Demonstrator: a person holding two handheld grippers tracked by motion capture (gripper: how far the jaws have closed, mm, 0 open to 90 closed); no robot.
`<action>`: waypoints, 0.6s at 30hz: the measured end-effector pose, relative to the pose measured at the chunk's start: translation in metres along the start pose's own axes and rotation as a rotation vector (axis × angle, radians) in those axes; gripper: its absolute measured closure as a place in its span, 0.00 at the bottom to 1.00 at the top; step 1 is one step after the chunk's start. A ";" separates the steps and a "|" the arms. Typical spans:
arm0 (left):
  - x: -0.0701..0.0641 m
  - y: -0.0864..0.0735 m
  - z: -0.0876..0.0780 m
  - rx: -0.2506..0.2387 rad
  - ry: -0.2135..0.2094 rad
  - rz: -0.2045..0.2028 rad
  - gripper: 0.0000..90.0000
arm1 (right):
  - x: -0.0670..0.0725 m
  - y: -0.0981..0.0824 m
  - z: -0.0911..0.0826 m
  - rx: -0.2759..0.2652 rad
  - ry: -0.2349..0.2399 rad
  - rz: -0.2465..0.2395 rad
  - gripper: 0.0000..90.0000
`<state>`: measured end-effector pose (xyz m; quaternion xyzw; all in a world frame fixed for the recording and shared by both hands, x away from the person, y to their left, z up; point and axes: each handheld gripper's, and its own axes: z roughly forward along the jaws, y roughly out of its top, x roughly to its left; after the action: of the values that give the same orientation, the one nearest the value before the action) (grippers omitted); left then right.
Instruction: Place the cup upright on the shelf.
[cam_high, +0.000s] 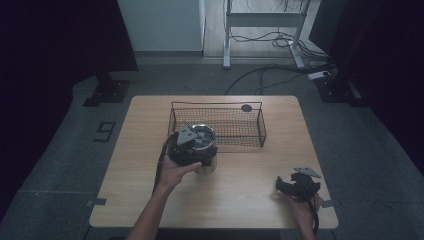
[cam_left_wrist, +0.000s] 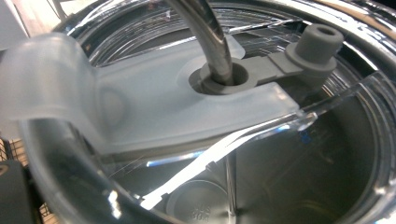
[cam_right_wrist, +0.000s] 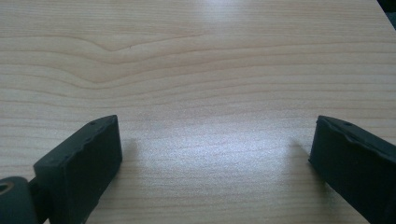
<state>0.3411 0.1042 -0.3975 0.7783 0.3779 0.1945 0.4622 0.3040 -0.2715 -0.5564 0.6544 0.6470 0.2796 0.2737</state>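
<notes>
Left gripper view: tumbler lid (cam_left_wrist: 187, 93) against jaws.

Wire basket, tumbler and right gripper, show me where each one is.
Wire basket (cam_high: 260, 125): high view, on its right end wall.
Tumbler (cam_high: 209, 165): high view, on its side wall below the left gripper.
Right gripper (cam_right_wrist: 215, 163): right gripper view, midway between its two spread fingers, over the table.

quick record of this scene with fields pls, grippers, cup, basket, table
left gripper: over the clear lidded tumbler with a metal straw, jaws hidden, grip unclear
right gripper: open, holding nothing, low over the wood
tumbler lid: translucent, straw through its grey grommet
black wire basket: behind the tumbler
light wooden table: bears everything
</notes>
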 end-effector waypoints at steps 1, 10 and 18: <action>0.000 0.001 0.000 -0.001 0.001 -0.001 0.04 | 0.000 0.000 0.000 0.000 0.000 0.000 0.02; 0.001 0.007 0.003 0.007 0.005 0.013 0.04 | 0.000 0.000 0.000 0.001 -0.004 0.003 0.02; 0.003 0.014 0.003 -0.002 0.015 0.020 0.04 | 0.000 0.000 0.000 0.002 -0.005 0.003 0.02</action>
<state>0.3511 0.1010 -0.3866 0.7799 0.3735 0.2055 0.4583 0.3043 -0.2719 -0.5563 0.6563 0.6456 0.2779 0.2742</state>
